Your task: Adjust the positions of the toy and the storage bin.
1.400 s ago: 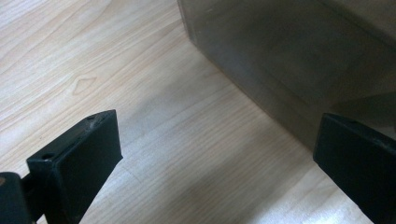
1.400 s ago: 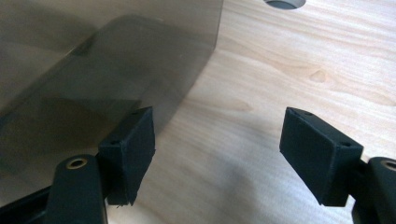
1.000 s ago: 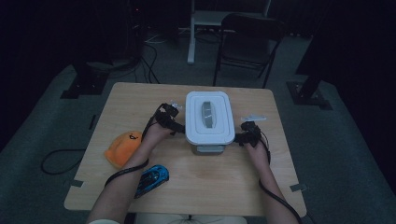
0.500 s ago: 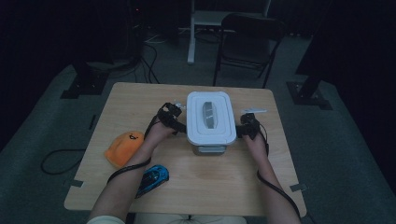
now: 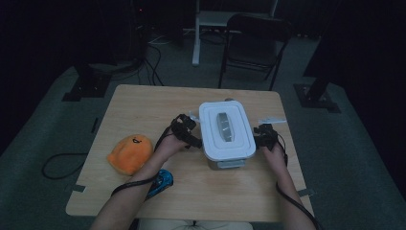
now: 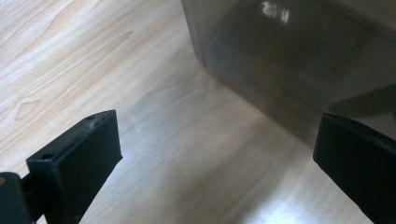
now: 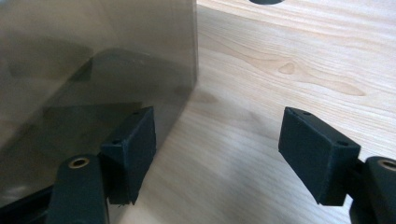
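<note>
While both grippers flank it, the box point(image 5: 226, 132) sits between them on the wooden table point(image 5: 143, 108): white lid with a grey handle, smoky translucent walls. The left gripper point(image 5: 187, 134), just beside its left wall, gapes with nothing held. The right gripper point(image 5: 262, 136), jaws just narrowing yet apart and empty, sits at its right wall.

Dim recording studio: lone wooden table point(image 5: 143, 110), stand bases point(image 5: 84, 88), floor cables point(image 5: 148, 67).

Left tool point(image 5: 194, 128) gapes wide; right tool point(image 5: 258, 136), apparently empty, has been closing.
</note>
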The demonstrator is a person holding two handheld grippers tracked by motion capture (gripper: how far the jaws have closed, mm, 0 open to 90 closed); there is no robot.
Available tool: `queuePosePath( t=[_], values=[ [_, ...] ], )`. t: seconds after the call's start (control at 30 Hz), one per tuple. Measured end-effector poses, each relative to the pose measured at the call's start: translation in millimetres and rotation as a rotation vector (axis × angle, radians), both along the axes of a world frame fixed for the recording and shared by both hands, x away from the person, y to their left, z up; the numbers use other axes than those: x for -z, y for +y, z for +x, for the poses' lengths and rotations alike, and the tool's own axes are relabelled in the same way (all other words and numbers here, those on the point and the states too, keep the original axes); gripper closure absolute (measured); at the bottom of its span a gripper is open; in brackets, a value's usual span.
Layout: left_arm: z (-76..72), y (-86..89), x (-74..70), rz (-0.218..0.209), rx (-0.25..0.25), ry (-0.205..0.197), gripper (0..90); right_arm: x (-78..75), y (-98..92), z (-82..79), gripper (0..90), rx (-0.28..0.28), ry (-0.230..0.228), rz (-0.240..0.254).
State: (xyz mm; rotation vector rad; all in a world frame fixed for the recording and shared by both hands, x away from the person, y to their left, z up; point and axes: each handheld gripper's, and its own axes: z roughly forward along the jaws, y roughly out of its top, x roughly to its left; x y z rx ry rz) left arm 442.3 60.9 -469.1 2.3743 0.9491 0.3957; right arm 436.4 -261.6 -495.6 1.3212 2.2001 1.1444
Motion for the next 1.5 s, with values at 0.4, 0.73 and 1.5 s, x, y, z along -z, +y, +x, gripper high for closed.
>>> queuePosePath(
  t=[0.4, 0.73, 1.5],
  values=[
    [-41.8, -13.2, -3.4, 0.029, 0.088, -0.007, 1.4, 2.3, -14.9, -26.8, 27.7, -0.087, -0.026, 0.007],
    [-79.2, -24.4, -4.8, 0.043, 0.155, 0.010, 1.3, 1.2, -23.8, -41.5, 28.2, -0.192, -0.009, -0.008],
    [-142.3, -26.0, 28.0, -0.100, 0.309, 0.034, 1.3, -9.3, -37.9, -55.5, 15.3, -0.116, 0.005, 0.005]
  ],
)
